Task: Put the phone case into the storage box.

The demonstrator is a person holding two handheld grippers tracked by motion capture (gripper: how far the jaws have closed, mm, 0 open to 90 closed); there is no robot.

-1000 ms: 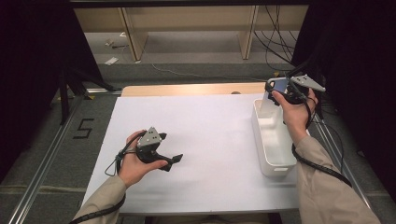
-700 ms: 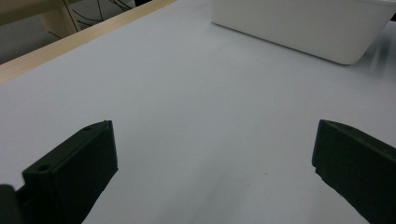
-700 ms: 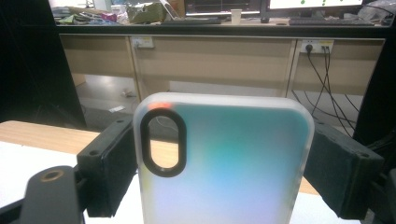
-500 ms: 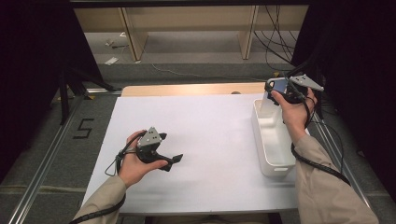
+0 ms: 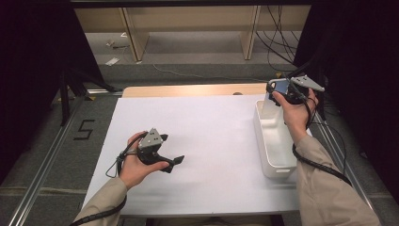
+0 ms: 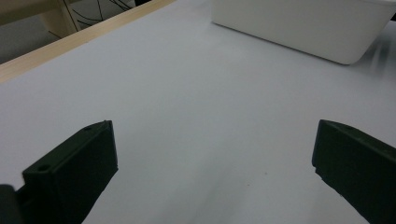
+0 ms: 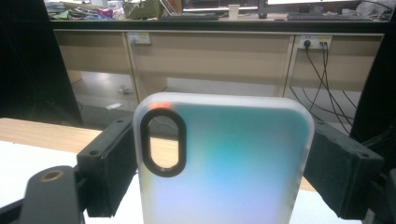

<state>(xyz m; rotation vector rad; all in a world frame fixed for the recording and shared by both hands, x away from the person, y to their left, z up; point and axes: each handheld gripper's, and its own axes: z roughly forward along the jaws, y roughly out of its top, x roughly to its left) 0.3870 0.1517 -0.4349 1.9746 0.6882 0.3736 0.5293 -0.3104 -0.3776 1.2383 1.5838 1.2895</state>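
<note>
Nothing has shifted across the last second: both hands sit where they were in the earlier high views, and the phone case is exactly as high and as upright as before; I take this as a pause, with the case lifted and not yet set down, so the placing step is still ahead.

On the left, the left gripper [image 5: 176, 161] rests low on the white table [image 5: 211, 141] in the person's left hand [image 5: 136, 167]; its jaws stand wide apart with nothing between them, and the left gripper view confirms bare table surface in the gap. Farther right, the white bin [image 5: 273, 141] lies along the table's right edge; above its far end the right gripper [image 5: 277, 89] is held up in the right hand [image 5: 294, 113], clamped on the phone case [image 5: 278, 87].

From above, the case is a small pale-blue patch and its grip is hard to read; the right gripper view settles it: the phone case [image 7: 224, 163] stands upright, camera cutout at upper left, translucent and tinted blue-green, with a black jaw pressed on each long edge. That view also shows desks and wall sockets behind. The left gripper view gives the bin [image 6: 303, 28] from the side, its outer wall plain and white, a face the other pictures do not give.
</note>
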